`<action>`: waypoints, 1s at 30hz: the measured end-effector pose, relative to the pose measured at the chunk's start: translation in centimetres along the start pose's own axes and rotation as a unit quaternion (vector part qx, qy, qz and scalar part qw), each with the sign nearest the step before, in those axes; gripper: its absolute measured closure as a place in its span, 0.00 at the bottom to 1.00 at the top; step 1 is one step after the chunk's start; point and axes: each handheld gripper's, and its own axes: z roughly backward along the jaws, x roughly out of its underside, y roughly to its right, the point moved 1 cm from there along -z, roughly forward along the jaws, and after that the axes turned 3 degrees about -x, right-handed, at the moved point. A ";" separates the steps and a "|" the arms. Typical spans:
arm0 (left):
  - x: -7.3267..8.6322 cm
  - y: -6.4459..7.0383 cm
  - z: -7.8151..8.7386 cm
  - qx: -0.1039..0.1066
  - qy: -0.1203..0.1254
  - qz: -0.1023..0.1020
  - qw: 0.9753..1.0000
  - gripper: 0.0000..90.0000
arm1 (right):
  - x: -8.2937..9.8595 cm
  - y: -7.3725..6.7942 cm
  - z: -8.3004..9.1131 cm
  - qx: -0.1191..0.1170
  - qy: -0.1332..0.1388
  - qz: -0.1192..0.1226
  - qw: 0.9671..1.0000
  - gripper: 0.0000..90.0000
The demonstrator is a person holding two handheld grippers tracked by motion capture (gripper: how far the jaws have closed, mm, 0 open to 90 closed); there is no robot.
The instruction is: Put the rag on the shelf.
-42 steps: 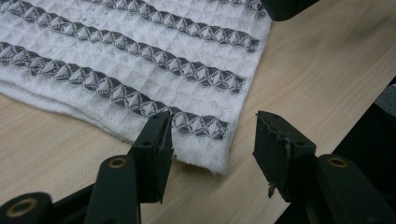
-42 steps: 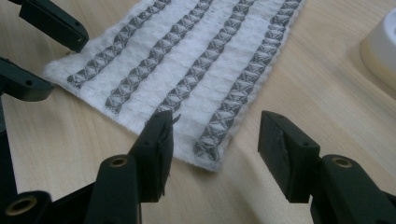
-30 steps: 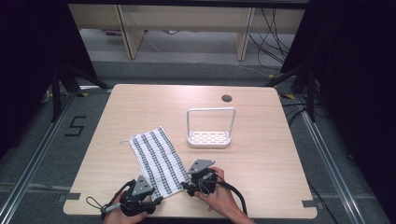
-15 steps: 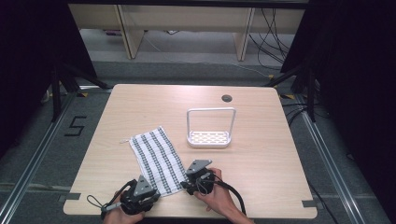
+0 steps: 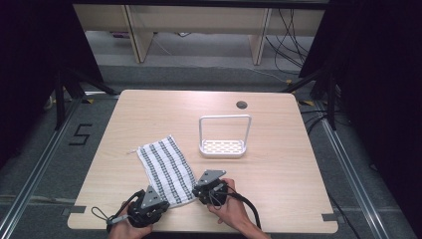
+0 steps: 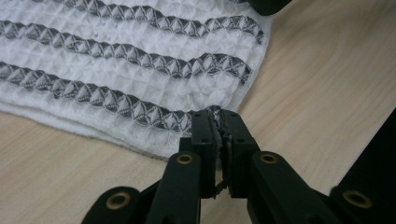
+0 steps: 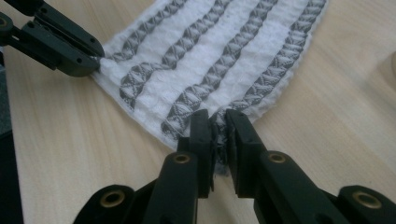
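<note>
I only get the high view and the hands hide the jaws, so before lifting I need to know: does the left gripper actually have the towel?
Observer: Yes. In the left gripper view the left gripper is shut on a near corner of the striped towel.
Operator: And the other one?
Observer: The right gripper pinches the towel's near edge, fabric bunched between its jaws.
Operator: Is the towel off the table yet?
Observer: No, it lies flat on the table beyond both grippers.

A lab test bay: a wooden table on dark flooring, a taped number "5", loose cables behind.
</note>
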 end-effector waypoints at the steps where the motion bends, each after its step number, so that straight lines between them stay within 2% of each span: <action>1: -0.1 -0.1 0.2 -0.003 0.004 0.000 1.000 0.94 | 0.0 -0.1 0.0 0.004 0.009 -0.005 1.000 0.92; 2: -0.2 -0.1 0.3 0.000 0.008 0.009 1.000 0.94 | -0.2 -0.2 0.3 0.001 0.012 -0.010 1.000 0.93; 3: -0.3 -0.3 0.6 -0.002 0.005 -0.006 1.000 0.94 | -0.3 -0.1 0.5 0.003 0.018 -0.001 1.000 0.93; 5: -0.3 -0.5 0.9 0.001 0.006 0.001 1.000 0.94 | -0.4 -0.2 0.6 -0.003 0.015 -0.007 1.000 0.93; 6: -0.3 -0.5 0.9 0.003 0.014 0.012 1.000 0.94 | -0.5 -0.3 0.9 -0.009 0.012 -0.013 1.000 0.94; 7: -0.3 -0.7 1.0 0.006 0.012 0.009 1.000 0.94 | -0.6 -0.2 1.0 -0.004 0.019 -0.002 1.000 0.94; 9: -0.4 -0.8 1.1 0.004 0.012 0.005 1.000 0.94 | -0.7 -0.2 1.0 -0.001 0.019 -0.002 1.000 0.95; 10: -0.4 -0.6 1.1 0.007 0.022 0.017 1.000 0.94 | -0.8 -0.2 1.1 -0.005 0.024 0.000 1.000 0.95; 11: -0.5 -0.8 1.3 0.006 0.013 0.000 1.000 0.94 | -0.8 -0.2 1.2 -0.004 0.022 -0.007 1.000 0.95; 13: -0.7 -0.5 1.3 0.012 0.034 0.025 0.999 0.94 | -1.1 -0.1 1.5 -0.005 0.031 -0.011 0.999 0.95; 15: -0.9 -0.4 1.7 0.016 0.040 0.026 0.999 0.94 | -1.5 0.0 2.1 -0.008 0.042 -0.008 0.999 0.95; 17: -1.1 -0.7 2.3 0.018 0.039 0.015 0.999 0.94 | -1.7 -0.1 2.4 -0.003 0.047 -0.012 0.999 0.95; 18: -1.4 -0.6 2.5 0.016 0.053 0.026 0.998 0.94 | -2.0 -0.1 2.6 -0.005 0.052 -0.008 0.999 0.95; 19: -1.6 -0.9 2.9 0.015 0.051 0.015 0.998 0.94 | -2.3 -0.2 2.9 -0.007 0.057 -0.013 0.998 0.96; 20: -1.9 -0.9 3.1 0.015 0.056 0.020 0.998 0.94 | -2.6 -0.2 3.2 -0.003 0.067 -0.009 0.998 0.96; 21: -2.3 -0.9 3.3 0.013 0.073 0.031 0.997 0.94 | -3.4 -0.2 3.7 -0.002 0.077 -0.003 0.997 0.96; 22: -2.5 -1.3 3.6 0.008 0.065 0.018 0.998 0.94 | -3.4 -0.2 3.7 -0.002 0.077 -0.003 0.997 0.96; 24: -3.4 -1.7 4.3 0.012 0.077 0.020 0.997 0.94 | -4.2 -0.1 4.0 -0.004 0.090 0.002 0.996 0.96; 26: -4.3 -2.1 5.0 0.011 0.082 0.018 0.996 0.94 | -4.9 -0.1 4.4 -0.002 0.099 -0.003 0.995 0.96; 27: -4.9 -2.3 5.4 0.011 0.085 0.017 0.996 0.94 | -5.4 0.1 4.6 -0.005 0.103 0.005 0.995 0.96; 30: -6.1 -2.9 6.3 0.018 0.086 0.014 0.996 0.94 | -6.5 0.3 5.1 -0.007 0.111 -0.003 0.994 0.96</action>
